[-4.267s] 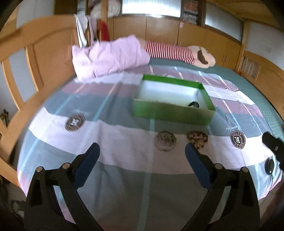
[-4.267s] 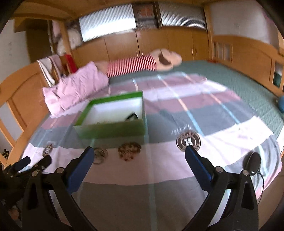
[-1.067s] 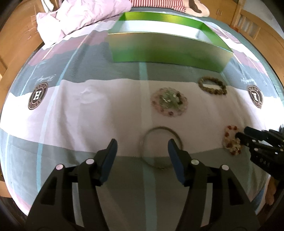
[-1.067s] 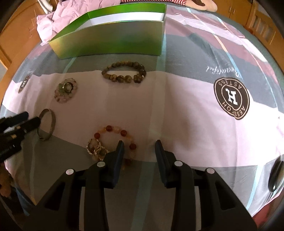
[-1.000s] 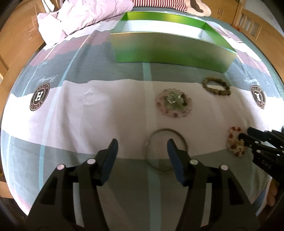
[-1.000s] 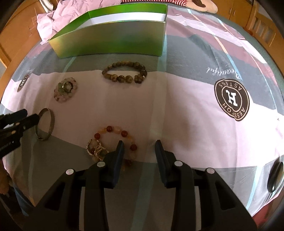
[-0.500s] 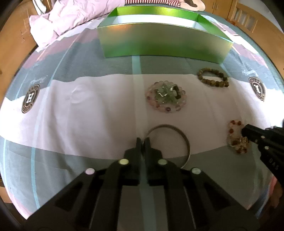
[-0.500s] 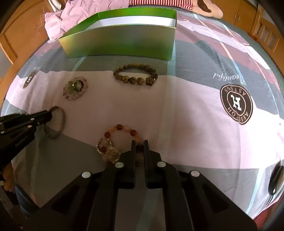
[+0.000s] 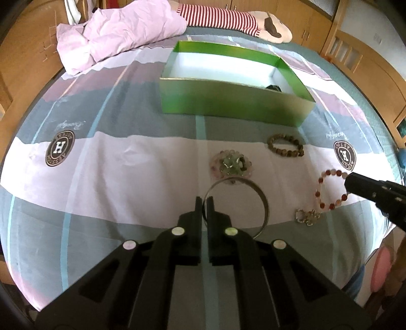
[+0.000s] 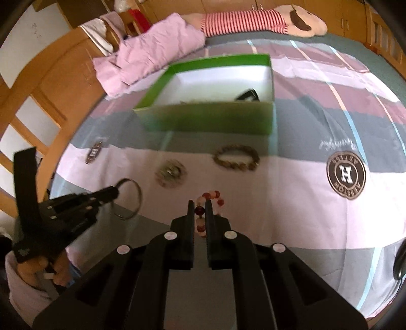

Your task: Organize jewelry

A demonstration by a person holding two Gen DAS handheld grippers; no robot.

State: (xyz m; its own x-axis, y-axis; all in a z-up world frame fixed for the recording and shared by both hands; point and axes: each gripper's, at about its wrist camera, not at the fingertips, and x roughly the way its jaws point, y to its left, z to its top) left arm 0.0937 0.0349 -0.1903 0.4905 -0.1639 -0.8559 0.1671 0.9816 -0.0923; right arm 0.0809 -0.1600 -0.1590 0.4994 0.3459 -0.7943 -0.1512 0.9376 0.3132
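Observation:
My left gripper (image 9: 205, 203) is shut on a thin silver bangle (image 9: 264, 200) and holds it lifted above the bedspread; it also shows in the right wrist view (image 10: 113, 194) with the bangle (image 10: 138, 198). My right gripper (image 10: 200, 207) is shut on a red and pink bead bracelet (image 10: 212, 196), lifted; in the left wrist view (image 9: 351, 181) the bracelet (image 9: 330, 189) hangs from it with a charm (image 9: 308, 215) below. A green open box (image 9: 233, 106) stands beyond. A brown bead bracelet (image 9: 285, 148) and a pale bead bracelet pile (image 9: 231, 165) lie on the bed.
A dark item (image 10: 247, 96) lies inside the box (image 10: 210, 119). A pink quilt (image 9: 114, 33) and a striped plush toy (image 9: 241, 21) lie at the bed's far end. Wooden bed rails (image 10: 30, 106) run along the left. A dark object (image 10: 401, 261) sits at the right edge.
Both grippers closed from open, the left on the silver bangle, the right on the red bead bracelet. Both have since risen, lifting the jewelry off the bedspread.

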